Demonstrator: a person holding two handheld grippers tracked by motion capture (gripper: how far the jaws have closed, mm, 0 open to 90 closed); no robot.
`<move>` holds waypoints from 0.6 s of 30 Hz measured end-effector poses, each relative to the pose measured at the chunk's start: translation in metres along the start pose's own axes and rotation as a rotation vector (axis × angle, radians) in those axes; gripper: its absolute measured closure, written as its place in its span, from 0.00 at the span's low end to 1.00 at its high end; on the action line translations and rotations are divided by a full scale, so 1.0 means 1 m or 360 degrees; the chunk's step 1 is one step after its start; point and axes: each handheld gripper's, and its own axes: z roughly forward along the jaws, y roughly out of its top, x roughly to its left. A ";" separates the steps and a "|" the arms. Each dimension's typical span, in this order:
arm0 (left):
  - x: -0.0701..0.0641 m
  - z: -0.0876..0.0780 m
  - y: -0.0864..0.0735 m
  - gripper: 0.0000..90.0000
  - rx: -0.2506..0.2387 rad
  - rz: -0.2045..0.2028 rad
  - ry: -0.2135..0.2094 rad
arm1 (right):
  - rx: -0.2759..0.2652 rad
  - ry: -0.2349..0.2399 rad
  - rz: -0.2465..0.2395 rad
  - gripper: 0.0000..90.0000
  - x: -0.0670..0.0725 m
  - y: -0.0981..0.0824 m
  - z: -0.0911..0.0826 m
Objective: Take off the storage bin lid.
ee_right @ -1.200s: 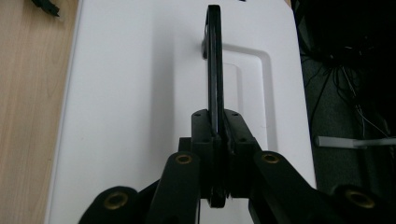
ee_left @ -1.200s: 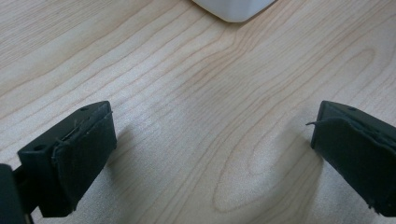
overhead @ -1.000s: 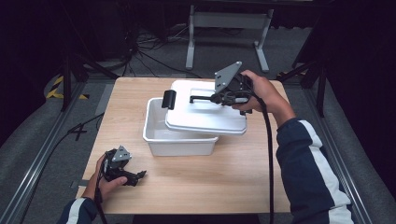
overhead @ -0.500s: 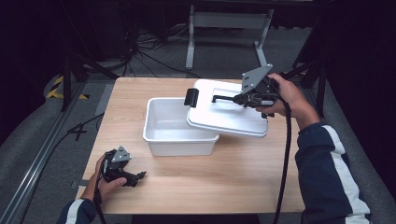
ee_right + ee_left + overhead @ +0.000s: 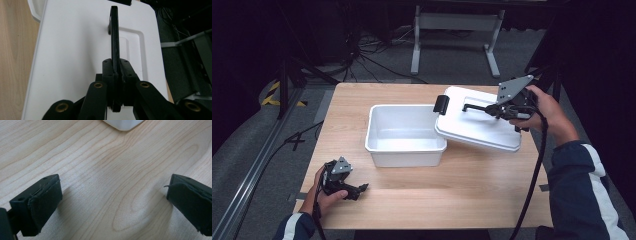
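Your right gripper (image 5: 504,110) is clamped on the lid's black handle (image 5: 114,32); left gripper (image 5: 343,185) idle, jaws apart. Keep the lid (image 5: 479,125) level, clear the tub (image 5: 404,132), set down right.

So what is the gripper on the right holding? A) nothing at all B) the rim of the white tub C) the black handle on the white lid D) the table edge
C: the right gripper has its jaws shut on the thin black handle of the white lid, beside the open tub.
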 end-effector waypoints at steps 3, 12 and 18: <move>0.000 0.000 0.000 0.01 0.0000 0.0000 -0.0001 | 0.0008 -0.0004 0.0028 0.94 -0.001 -0.010 -0.002; 0.000 0.000 0.000 0.01 -0.0002 0.0002 -0.0002 | 0.0050 -0.0029 0.0082 0.94 -0.002 -0.035 0.000; 0.000 0.000 0.000 0.01 -0.0001 0.0002 -0.0002 | 0.0040 -0.0030 0.0159 0.94 -0.001 -0.058 0.007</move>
